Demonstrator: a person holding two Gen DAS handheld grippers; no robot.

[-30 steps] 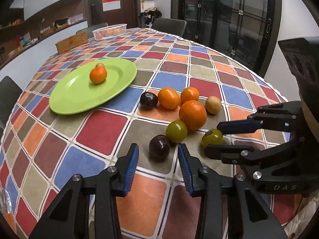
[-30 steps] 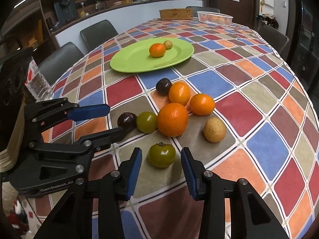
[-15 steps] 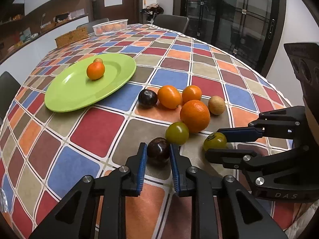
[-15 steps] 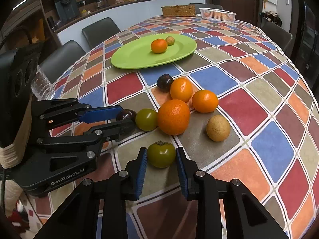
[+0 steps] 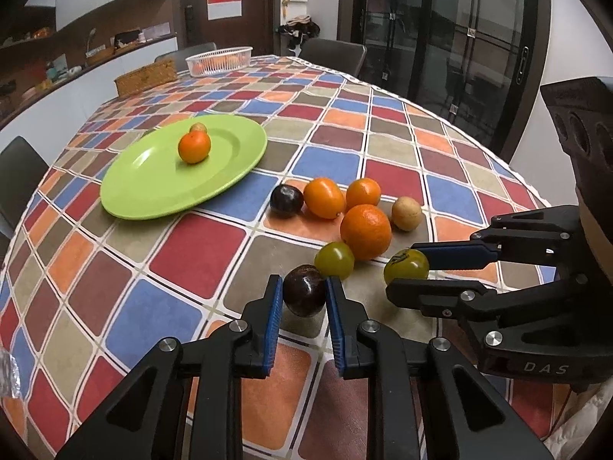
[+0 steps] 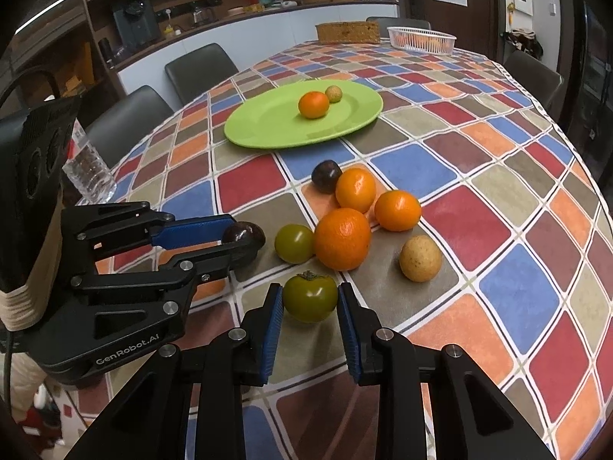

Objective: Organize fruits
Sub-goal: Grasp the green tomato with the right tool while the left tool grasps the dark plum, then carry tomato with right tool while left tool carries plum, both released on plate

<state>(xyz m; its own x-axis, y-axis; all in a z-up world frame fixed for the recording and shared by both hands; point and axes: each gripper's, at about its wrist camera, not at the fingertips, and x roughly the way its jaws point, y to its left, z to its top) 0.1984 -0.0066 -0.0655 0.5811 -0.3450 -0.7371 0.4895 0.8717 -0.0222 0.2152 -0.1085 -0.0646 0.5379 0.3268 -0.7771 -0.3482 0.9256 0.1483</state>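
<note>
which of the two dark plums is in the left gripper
The near dark plum, clamped in the left gripper. The other plum lies free by the green plate.

A dark purple plum (image 5: 305,295) sits between two blue pads, and both pads touch it. A green persimmon (image 6: 310,297) with a little leafy cap is squeezed between two other blue pads. Near them on the cloth are a green tomato (image 6: 294,243), a big orange (image 6: 343,239), two small oranges (image 6: 397,210), a tan round fruit (image 6: 420,258) and another dark plum (image 6: 326,176). The green plate (image 6: 268,130) holds one orange (image 6: 313,104) and one small tan fruit (image 6: 333,94).
</note>
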